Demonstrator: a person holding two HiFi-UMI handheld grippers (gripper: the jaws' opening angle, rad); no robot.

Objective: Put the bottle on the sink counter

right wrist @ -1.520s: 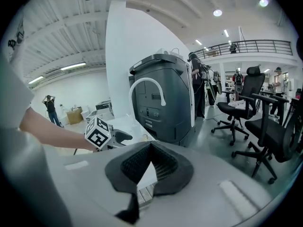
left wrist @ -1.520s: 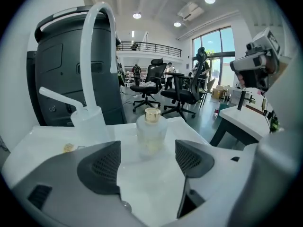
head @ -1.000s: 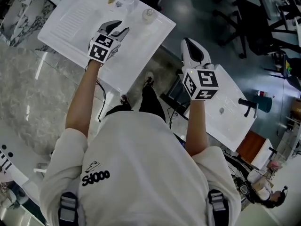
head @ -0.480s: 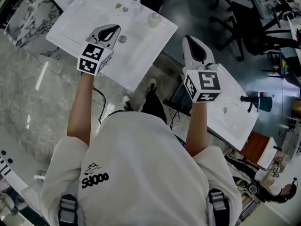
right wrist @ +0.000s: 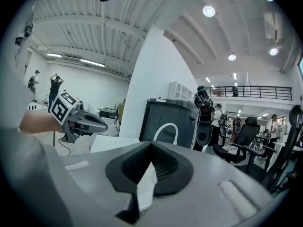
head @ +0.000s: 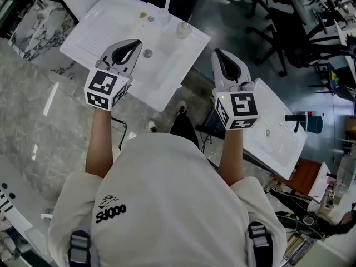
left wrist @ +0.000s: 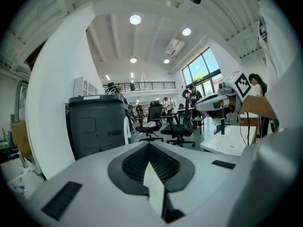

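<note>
Over the white table, I hold my left tool pressed together and empty. Off its right edge, my right tool is pressed together too, empty.

I counted two tools: the left hand-held gripper and the right hand-held gripper. There were two white desks, the first desk below the left one and the second desk beside the right one. One bottle stood ahead of the left one. One dark tap and one teal container lay out past the right one.
</note>
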